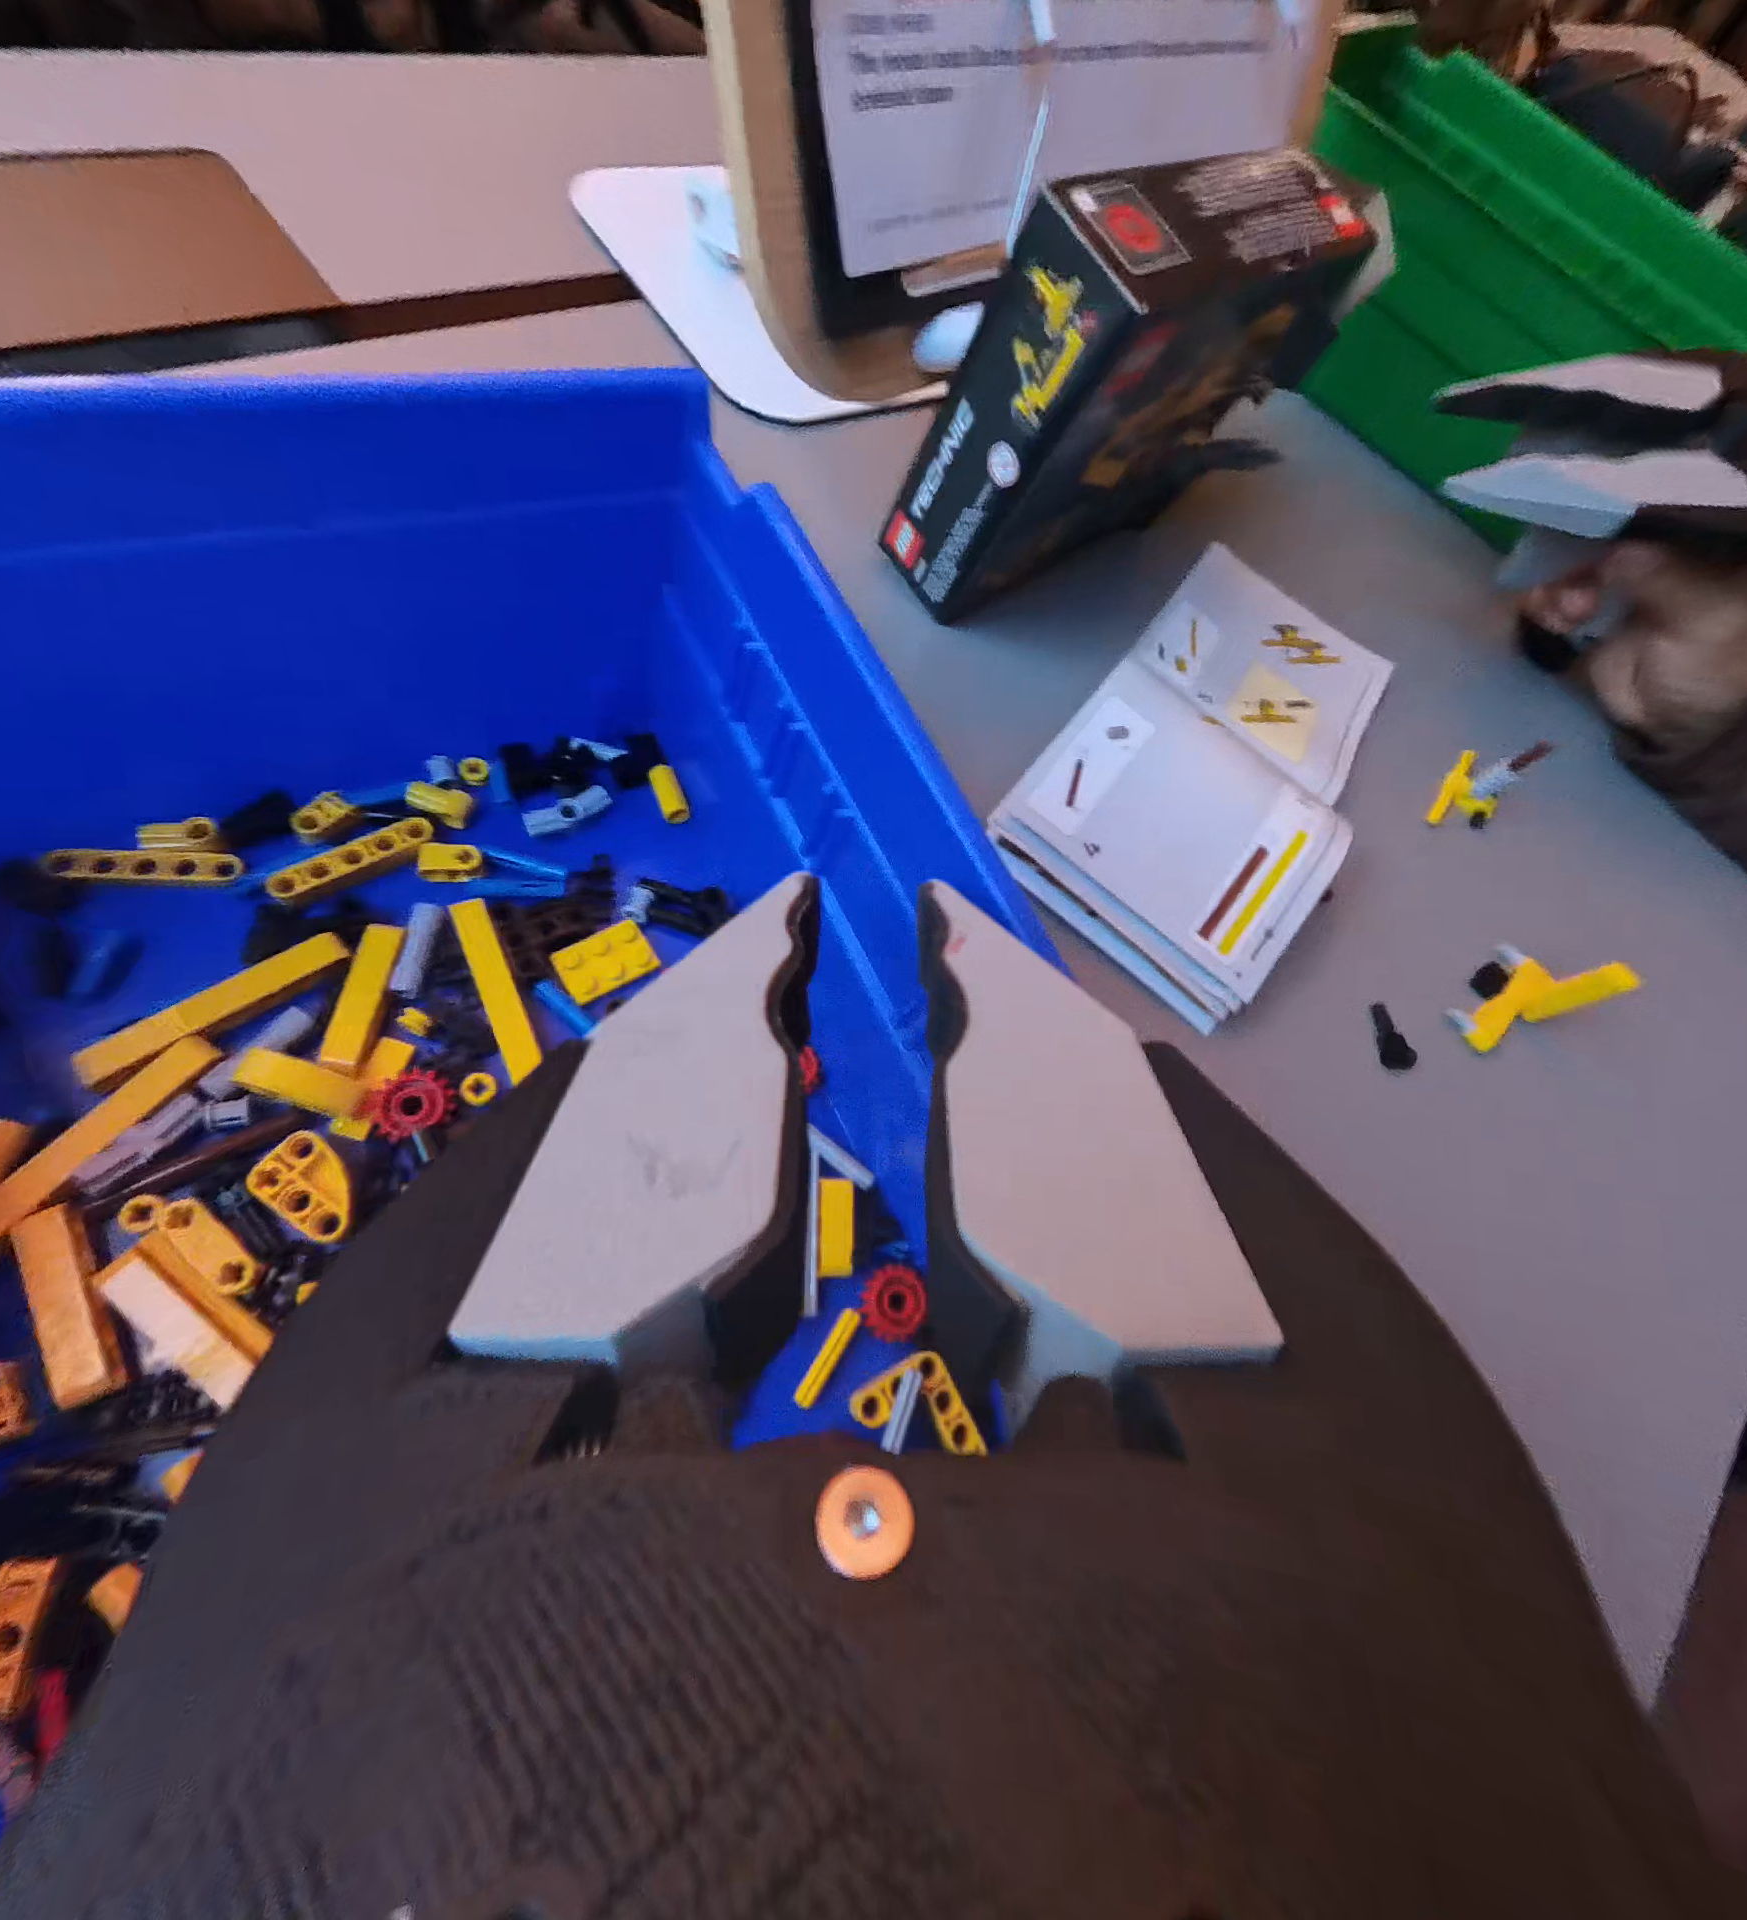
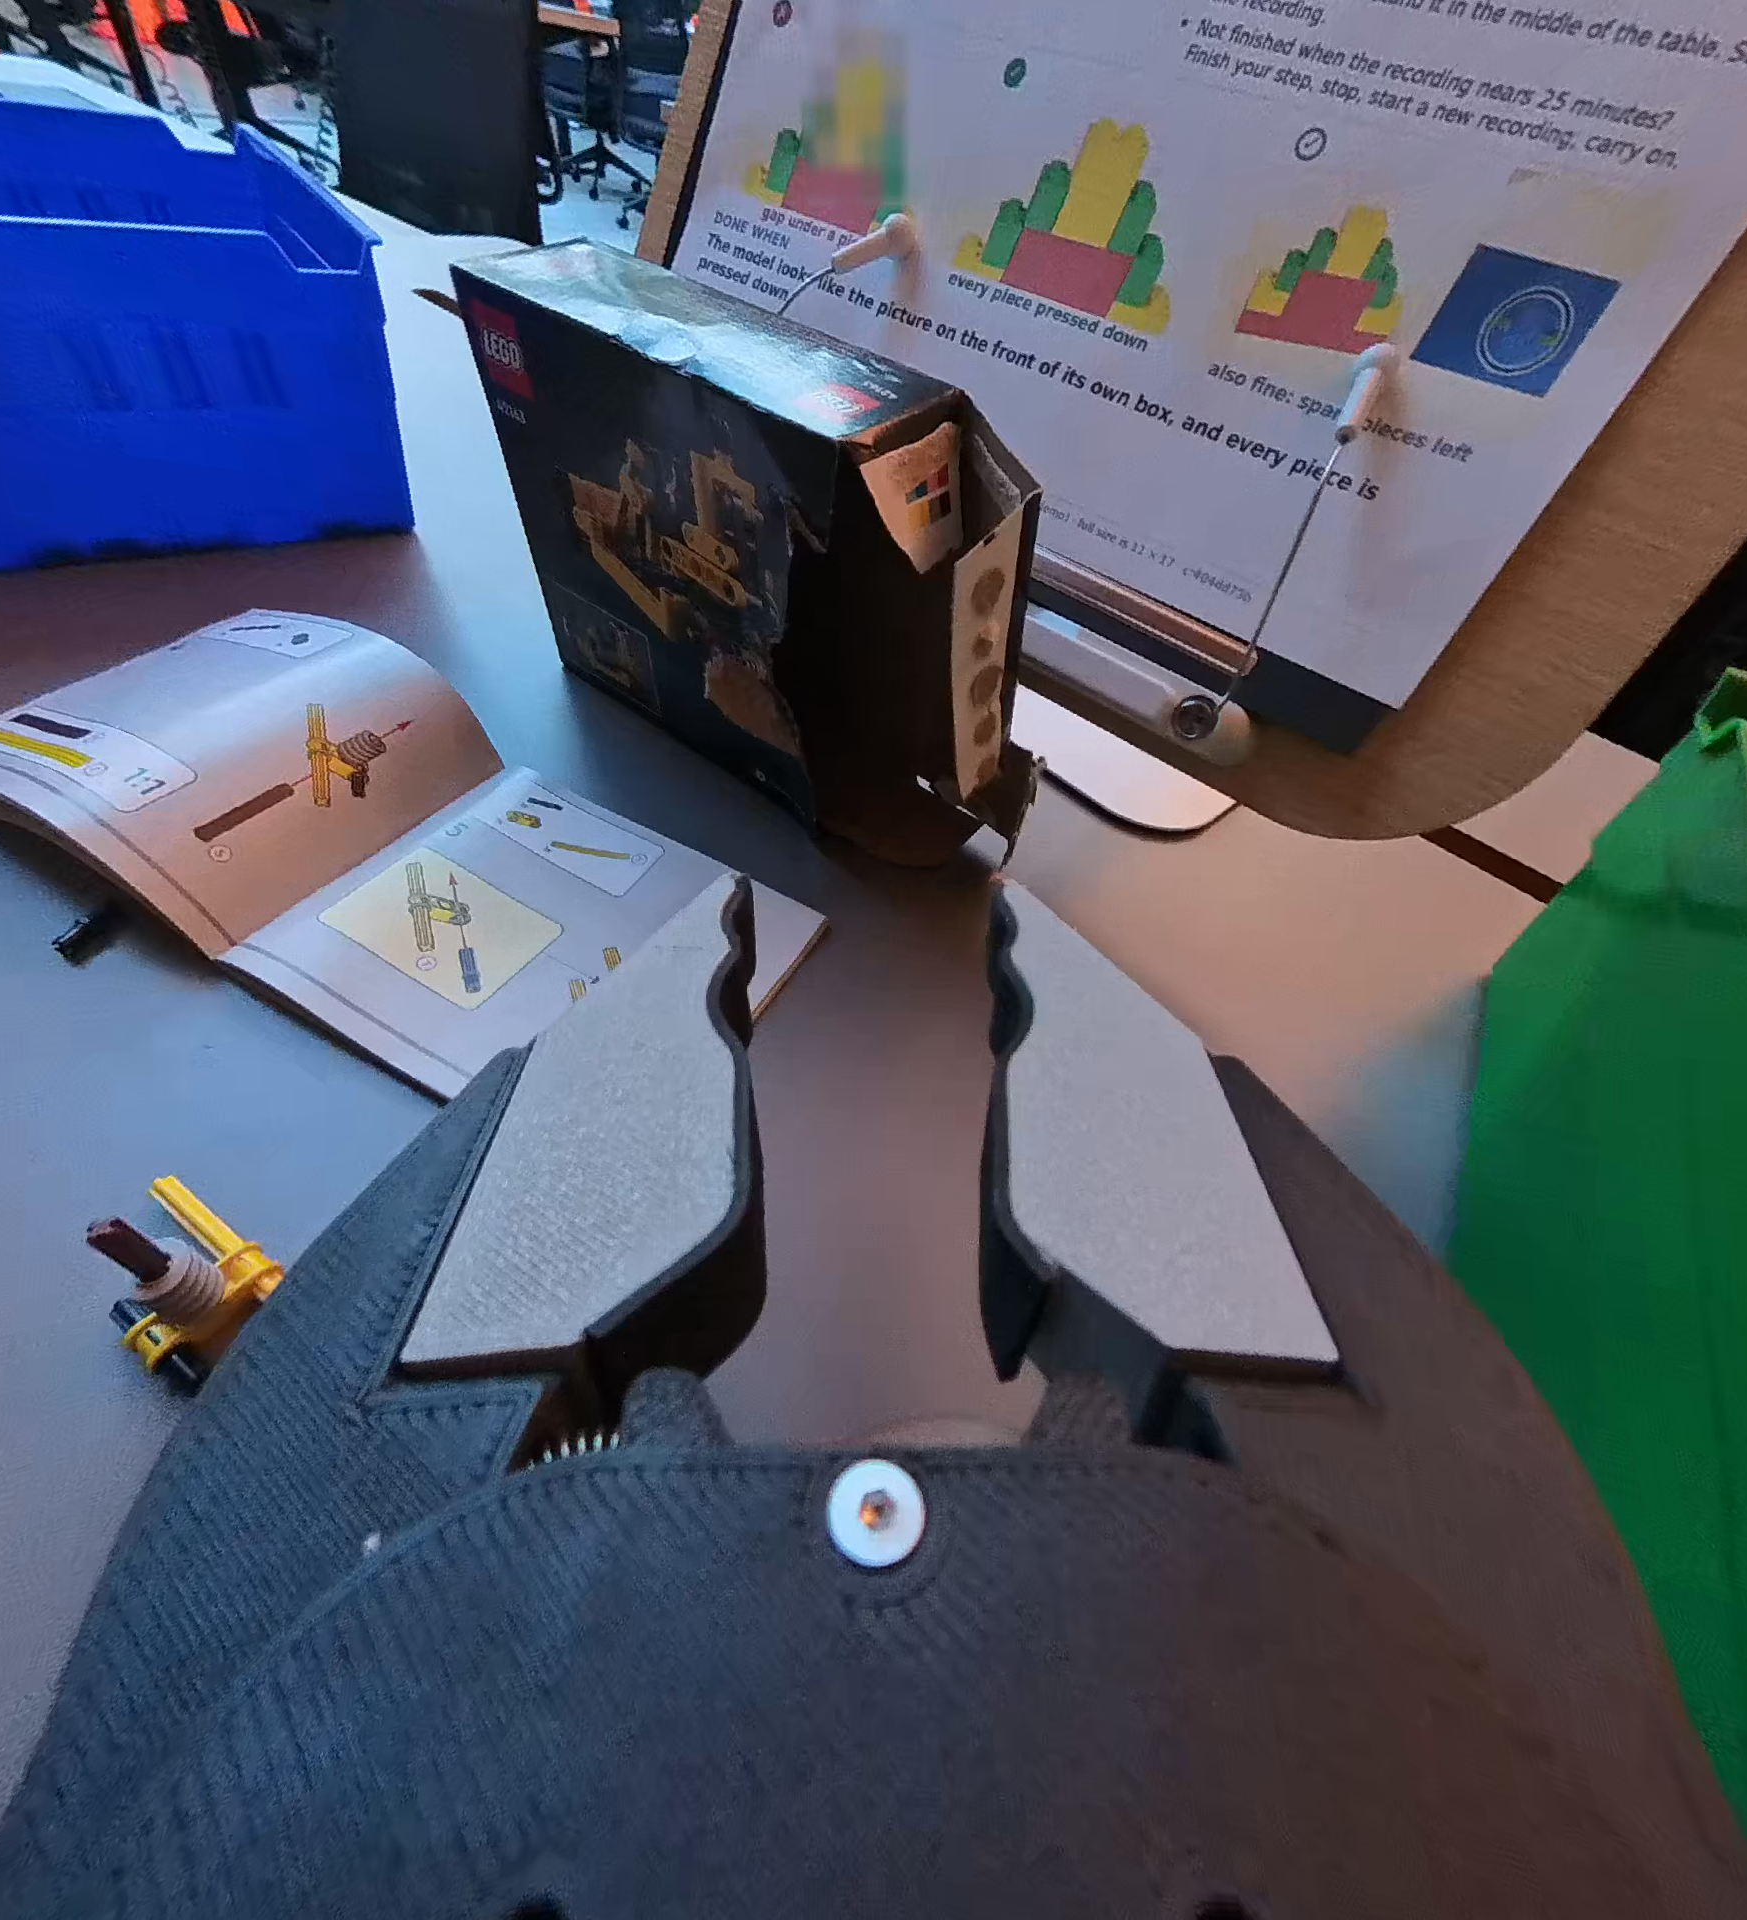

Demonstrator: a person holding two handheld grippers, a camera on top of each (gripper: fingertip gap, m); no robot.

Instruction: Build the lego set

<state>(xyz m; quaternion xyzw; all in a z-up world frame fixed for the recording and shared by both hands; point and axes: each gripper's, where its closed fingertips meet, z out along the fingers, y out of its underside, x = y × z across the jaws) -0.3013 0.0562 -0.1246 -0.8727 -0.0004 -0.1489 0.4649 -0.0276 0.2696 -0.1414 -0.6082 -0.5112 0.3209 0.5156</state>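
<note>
Left wrist view: left tool (image 1: 867,904) released, jaws apart, nothing between them, hanging over the right wall of the blue bin (image 1: 349,582). Bin floor carries loose lego pieces (image 1: 329,1039): yellow beams, black pins, grey connectors, two red gears (image 1: 414,1103). Grey desk (image 1: 1420,1195) right of the bin. On it the black set box (image 1: 1108,384) stands upright with printed branding and small text, not repeated here. Open instruction booklet (image 1: 1196,790) lies just in front of the box, pages showing part diagrams. Right of the booklet, a small yellow sub-assembly with a brown axle (image 1: 1477,790); nearer the desk's front edge a second yellow sub-assembly (image 1: 1534,997) and a lone black pin (image 1: 1390,1037) beside it. Right tool (image 1: 1451,447) far off at the right edge, jaws apart, empty. Green bin (image 1: 1534,239) behind it.

Right wrist view: right tool (image 2: 867,894) released, empty, above bare desk (image 2: 69,1091) just in front of the box (image 2: 703,540). Booklet (image 2: 329,810) to the left, left page curled up. Axle sub-assembly (image 2: 188,1288) on the desk left of the tool body. Black pin (image 2: 84,930) at the booklet's left edge. Printed instruction sheet (image 2: 1212,260) on a wooden stand behind the box, with text and brick pictures. Blue bin (image 2: 142,343) far left, green bin (image 2: 1679,1143) right.
</note>
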